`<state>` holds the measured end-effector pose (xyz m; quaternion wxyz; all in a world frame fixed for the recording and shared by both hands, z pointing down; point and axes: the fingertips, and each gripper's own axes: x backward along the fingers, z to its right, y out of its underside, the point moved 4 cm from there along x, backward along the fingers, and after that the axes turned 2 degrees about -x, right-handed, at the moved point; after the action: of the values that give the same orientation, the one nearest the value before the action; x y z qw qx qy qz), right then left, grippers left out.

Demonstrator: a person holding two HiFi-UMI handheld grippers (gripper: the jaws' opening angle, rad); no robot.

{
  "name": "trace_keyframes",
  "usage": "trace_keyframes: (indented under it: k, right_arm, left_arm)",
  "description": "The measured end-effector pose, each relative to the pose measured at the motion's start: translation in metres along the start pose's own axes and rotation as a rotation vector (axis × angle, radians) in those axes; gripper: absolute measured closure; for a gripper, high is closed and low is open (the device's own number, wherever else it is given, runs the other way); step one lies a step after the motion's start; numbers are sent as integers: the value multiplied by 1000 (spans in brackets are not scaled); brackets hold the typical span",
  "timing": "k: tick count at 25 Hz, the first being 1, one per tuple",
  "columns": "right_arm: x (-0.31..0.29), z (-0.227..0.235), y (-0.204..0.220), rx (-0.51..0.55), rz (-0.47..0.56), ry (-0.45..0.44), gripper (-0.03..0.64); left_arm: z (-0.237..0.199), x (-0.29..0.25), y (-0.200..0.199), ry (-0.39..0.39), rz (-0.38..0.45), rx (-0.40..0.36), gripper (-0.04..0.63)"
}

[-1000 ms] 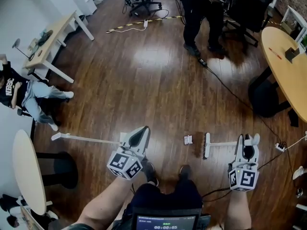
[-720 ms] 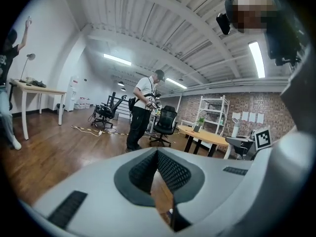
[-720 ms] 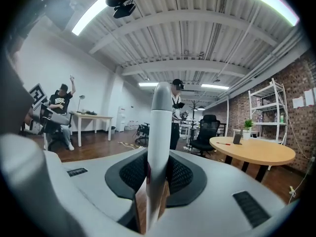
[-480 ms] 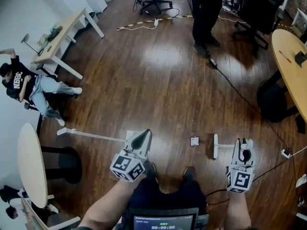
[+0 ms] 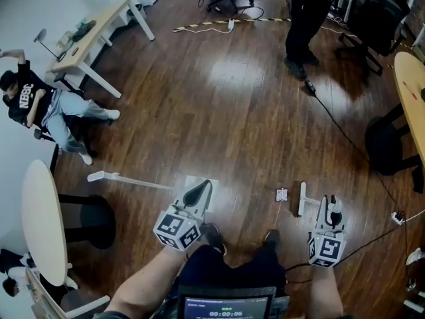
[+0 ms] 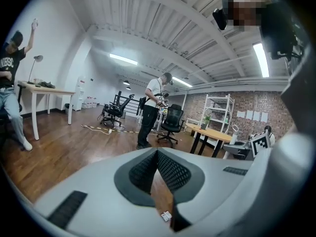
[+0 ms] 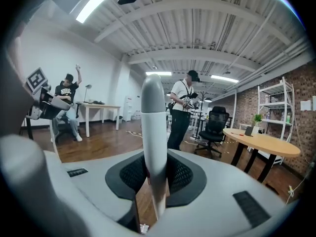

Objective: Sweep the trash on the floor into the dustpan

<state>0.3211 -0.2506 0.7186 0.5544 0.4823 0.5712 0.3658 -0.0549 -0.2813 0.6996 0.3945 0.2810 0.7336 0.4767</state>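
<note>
A small white scrap of trash lies on the wood floor; it also shows low in the left gripper view as the scrap. My right gripper is shut on the white brush handle. The brush head rests on the floor just right of the scrap. A white dustpan lies flat, its long handle pointing left. My left gripper hovers over the pan, its jaws closed with nothing seen between them. Whether it touches the pan is hidden.
A person stands at the far right, with a black cable running across the floor to a power strip. Another person sits at the left beside a desk. Round tables flank me.
My right gripper has carried the brush leftward, so its head is closer to the scrap. More of the dustpan shows beside my left gripper. The head view has shifted.
</note>
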Motion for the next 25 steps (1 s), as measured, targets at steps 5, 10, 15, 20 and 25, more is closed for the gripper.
trace_keyframes:
  k: [5, 10, 15, 20, 25]
  right_arm:
    - [-18, -83, -19, 1, -45, -46, 523]
    - [-29, -170, -38, 7, -66, -118, 522]
    - [-41, -285, -66, -43, -82, -167, 520]
    - [-47, -382, -87, -44, -73, -258, 520]
    - [-51, -459, -102, -88, -86, -328, 515]
  left_arm:
    - [-61, 45, -19, -15, 15, -1, 591]
    - [-118, 95, -28, -34, 22, 2, 591]
    - [-196, 159, -34, -79, 37, 27, 591]
    - [-247, 207, -29, -108, 51, 44, 591]
    - [-280, 251, -22, -144, 37, 60, 591]
